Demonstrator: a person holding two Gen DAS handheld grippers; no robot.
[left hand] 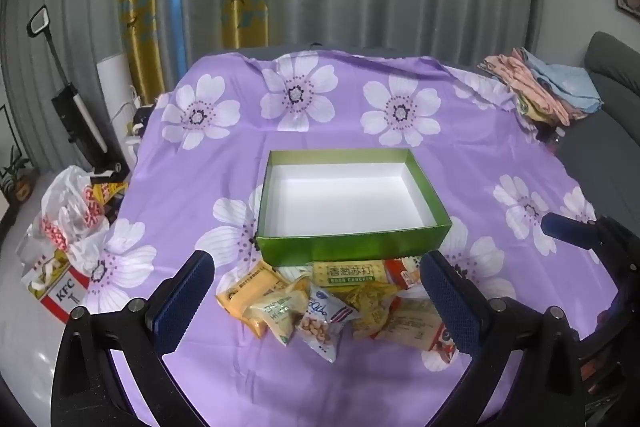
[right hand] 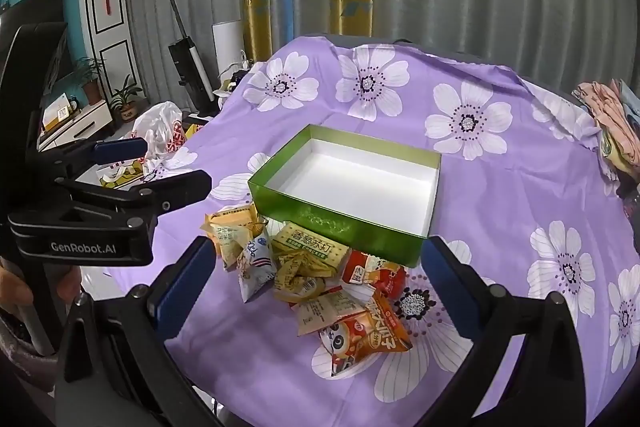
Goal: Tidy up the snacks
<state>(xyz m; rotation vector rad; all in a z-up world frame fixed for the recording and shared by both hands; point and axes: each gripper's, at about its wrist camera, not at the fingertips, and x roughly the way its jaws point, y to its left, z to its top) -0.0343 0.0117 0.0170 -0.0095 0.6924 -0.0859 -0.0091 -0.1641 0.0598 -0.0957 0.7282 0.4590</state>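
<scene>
the left gripper (left hand: 316, 291) and the right gripper (right hand: 312, 279) both hover over the purple flowered cloth (left hand: 360, 131) with jaws spread wide, nothing between the pads. the pile of snack packets (left hand: 340, 303) lies at six o'clock of the green box (left hand: 352, 247), touching its near wall. a folded clothes stack (left hand: 544, 87) sits at two o'clock.

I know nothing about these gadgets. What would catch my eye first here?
Probably the shiny green box, open and empty, in the middle of a purple flowered cloth. Just in front of it lies a jumble of snack packets. Framing them are the blue-padded fingers of the left gripper, spread wide and holding nothing.
</scene>
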